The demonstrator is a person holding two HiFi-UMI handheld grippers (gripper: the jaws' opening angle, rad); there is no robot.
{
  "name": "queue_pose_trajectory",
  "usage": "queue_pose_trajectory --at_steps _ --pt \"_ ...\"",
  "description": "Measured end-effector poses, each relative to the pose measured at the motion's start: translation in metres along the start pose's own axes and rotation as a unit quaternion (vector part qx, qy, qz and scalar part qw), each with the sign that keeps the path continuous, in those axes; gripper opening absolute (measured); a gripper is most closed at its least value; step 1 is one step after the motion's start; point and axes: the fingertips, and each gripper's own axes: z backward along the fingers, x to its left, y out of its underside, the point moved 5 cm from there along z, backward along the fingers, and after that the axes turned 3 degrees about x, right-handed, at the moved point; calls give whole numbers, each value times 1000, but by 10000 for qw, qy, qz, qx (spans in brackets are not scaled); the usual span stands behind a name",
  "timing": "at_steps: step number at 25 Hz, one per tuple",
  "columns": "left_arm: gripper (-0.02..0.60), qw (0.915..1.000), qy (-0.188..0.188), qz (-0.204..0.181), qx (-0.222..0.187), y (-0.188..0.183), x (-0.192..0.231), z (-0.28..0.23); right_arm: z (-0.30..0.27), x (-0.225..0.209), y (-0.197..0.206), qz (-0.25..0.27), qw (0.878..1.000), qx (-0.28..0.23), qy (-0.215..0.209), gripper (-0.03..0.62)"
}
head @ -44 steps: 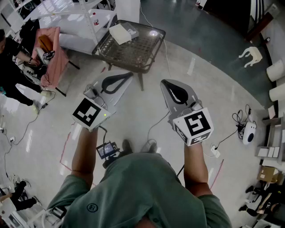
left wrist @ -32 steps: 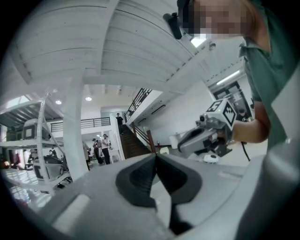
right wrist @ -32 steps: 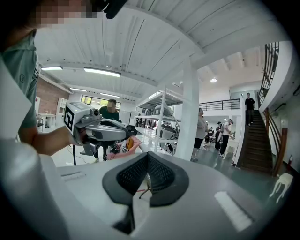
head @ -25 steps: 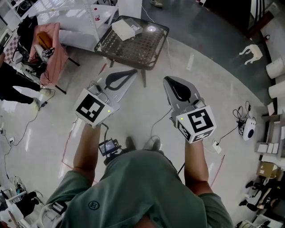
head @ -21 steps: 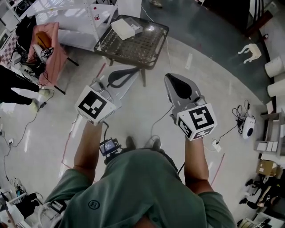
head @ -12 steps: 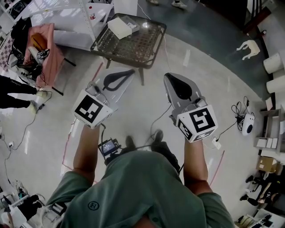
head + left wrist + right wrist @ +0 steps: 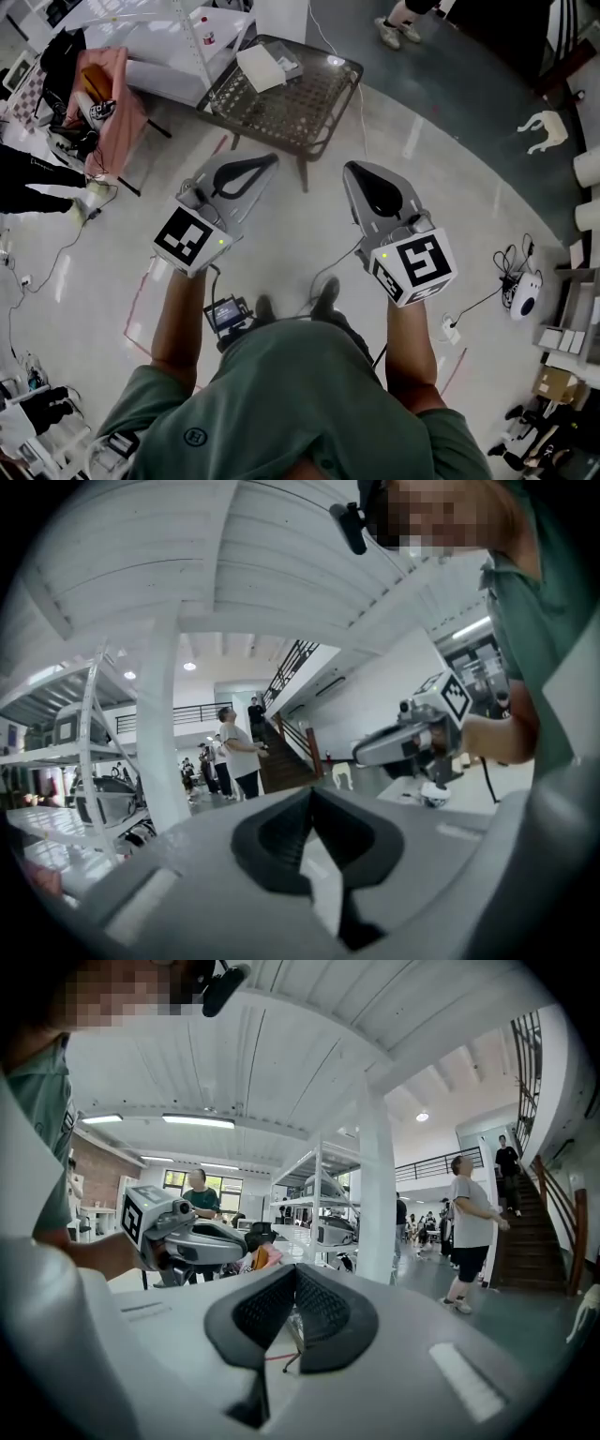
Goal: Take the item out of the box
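Left tool (image 7: 271, 158) pressed together, empty, held above floor (image 7: 302, 234). Right tool (image 7: 350, 171) also pressed together, nothing between jaws. White box (image 7: 261, 67) lies on mesh table (image 7: 286, 111), well ahead of both tools, untouched.

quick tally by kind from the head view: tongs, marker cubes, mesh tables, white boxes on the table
tongs: 2, left tongs and right tongs, both shut and empty
marker cubes: 2
mesh table: 1
white box on it: 1
total: 6
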Motion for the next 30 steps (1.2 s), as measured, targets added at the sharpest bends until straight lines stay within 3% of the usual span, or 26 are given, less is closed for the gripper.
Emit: queue_pose_trajectory --at_steps 9,19,24,30 --pt "3 9989 -425 8 206 -15 -12 -81 6 -88 10 51 9985 -124 -538 5" --pt "3 9962 -791 -41 368 -31 -14 -124 8 -134 10 94 9949 -260 -968 5" --pt "3 9962 -775 1 395 -25 -4 -133 -2 -144 15 54 9951 -195 -965 5" --pt "3 9978 -582 78 304 -5 38 -137 -41 -147 19 12 9972 -9 -752 5"
